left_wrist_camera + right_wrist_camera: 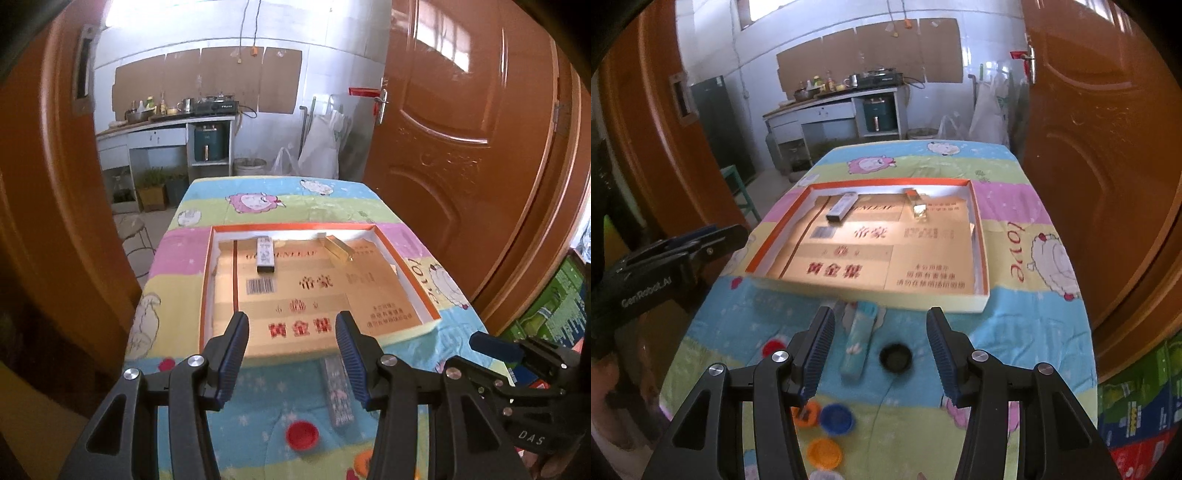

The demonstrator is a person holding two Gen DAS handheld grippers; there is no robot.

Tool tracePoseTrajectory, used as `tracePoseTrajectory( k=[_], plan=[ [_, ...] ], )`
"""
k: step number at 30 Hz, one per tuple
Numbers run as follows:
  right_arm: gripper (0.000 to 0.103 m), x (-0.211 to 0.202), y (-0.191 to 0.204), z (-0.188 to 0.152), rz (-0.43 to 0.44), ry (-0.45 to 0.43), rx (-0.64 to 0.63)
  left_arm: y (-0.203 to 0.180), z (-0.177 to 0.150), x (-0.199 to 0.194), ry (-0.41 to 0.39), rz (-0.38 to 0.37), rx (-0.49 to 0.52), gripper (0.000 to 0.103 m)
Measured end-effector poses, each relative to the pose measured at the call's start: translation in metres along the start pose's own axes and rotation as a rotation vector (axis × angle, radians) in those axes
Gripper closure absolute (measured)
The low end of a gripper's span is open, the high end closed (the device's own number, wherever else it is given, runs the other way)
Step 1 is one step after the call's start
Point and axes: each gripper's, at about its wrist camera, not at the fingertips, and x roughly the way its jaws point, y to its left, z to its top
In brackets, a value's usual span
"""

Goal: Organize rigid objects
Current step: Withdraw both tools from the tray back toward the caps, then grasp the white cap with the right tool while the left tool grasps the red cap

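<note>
A shallow orange-rimmed box (207,291) (979,229) lined with gold card lies on the table. Inside it lie a white-and-black rectangular pack (266,254) (841,206) and a gold pack (339,248) (916,205). In front of the box lies a light-blue patterned pack (337,395) (858,341). Bottle caps lie nearby: red (303,435) (772,348), black (895,357), blue (836,418), and orange (823,453). My left gripper (291,332) is open and empty above the box's near edge. My right gripper (881,328) is open and empty above the blue pack.
The table has a cartoon-sheep cloth (258,201) (1052,258). Orange-brown doors (461,147) (1108,147) stand on both sides. A kitchen counter (166,125) stands at the back. Green cartons (1137,406) sit at the right. The other gripper shows at each view's edge (517,354) (665,258).
</note>
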Motion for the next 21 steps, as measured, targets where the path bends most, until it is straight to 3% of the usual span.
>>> tracePoseTrajectory(
  k=[8,16,21],
  plan=[
    [0.046,-0.021,0.014,-0.053,0.026,0.019,-0.058,0.004,-0.031,-0.019,-0.021,-0.004,-0.005,0.054],
    [0.046,-0.023,0.030,-0.111,0.107,0.070,-0.113,0.007,-0.062,-0.024,-0.016,-0.039,-0.010,0.054],
    [0.046,-0.016,0.047,-0.132,0.080,0.093,-0.188,0.010,-0.077,-0.021,0.000,-0.043,-0.010,0.054]
  ],
)
